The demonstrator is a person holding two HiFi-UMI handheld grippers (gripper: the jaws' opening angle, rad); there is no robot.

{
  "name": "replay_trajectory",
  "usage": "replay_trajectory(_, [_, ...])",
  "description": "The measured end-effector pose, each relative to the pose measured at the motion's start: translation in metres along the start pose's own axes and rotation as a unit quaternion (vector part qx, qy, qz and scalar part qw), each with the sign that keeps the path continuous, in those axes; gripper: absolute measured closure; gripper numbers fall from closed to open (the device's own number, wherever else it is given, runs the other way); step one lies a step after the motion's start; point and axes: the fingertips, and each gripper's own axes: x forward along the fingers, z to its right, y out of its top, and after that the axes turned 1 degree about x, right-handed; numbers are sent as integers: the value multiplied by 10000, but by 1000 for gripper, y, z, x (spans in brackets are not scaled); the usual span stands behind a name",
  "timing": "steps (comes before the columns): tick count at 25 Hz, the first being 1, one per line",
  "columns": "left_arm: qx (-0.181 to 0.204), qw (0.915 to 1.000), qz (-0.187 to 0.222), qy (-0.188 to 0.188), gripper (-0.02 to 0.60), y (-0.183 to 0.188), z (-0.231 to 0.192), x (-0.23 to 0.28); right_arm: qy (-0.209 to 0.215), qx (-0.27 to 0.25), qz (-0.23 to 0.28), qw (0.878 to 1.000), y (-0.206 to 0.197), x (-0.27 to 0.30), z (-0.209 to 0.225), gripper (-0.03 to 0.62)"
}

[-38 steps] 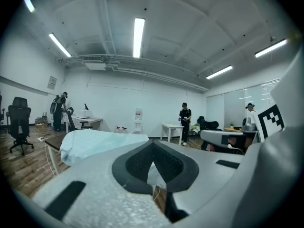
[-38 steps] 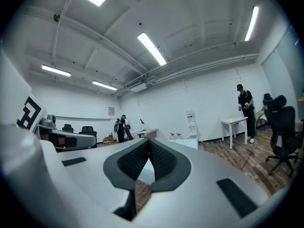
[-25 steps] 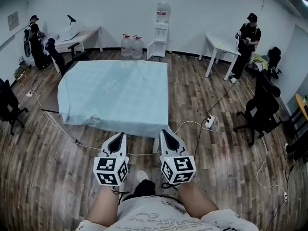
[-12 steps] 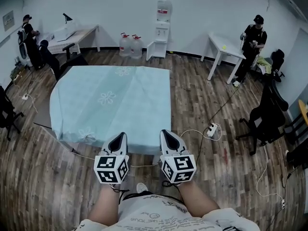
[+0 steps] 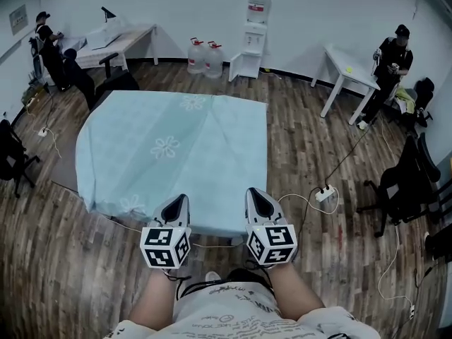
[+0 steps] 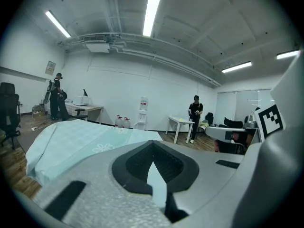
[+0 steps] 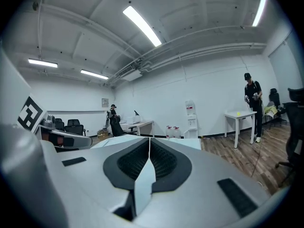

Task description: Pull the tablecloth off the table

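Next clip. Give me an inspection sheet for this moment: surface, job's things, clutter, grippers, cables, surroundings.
Surface: table fully covered, only cloth shows.
Job's things: light blue tablecloth spread flat, its near edge hanging toward the person.
Clutter: nothing seen on the cloth.
Grippers: left gripper and right gripper both shut on the tablecloth's near edge.
Cables: white cable runs to a power strip on the floor right of the table.
Surroundings: water dispenser, water jugs, white side table, office chair; people standing far left and far right.

A water dispenser (image 5: 257, 20) stands against the wall (image 5: 176, 6) beside two jugs (image 5: 205, 56).
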Motion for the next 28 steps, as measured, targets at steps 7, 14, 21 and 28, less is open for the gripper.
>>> replay_trajectory(7, [-200,9991,-174,330,569,-7,-44,19,106,-4,-203,9997,-5,46,8,580])
replay_trajectory(14, [-241,9976,-288,576,569,-7,-83,60,75,-73,-352,9993,-8,105,32,580])
replay_trajectory(21, [-256,9947,-488,867,569,-5,-126,113,-131,-64,-536,9985,-11,176,79,580])
replay_trajectory(28, [-428,9881,-751,1270,568,-21,-184,170,-212,-257,-816,9961,-25,252,135,577])
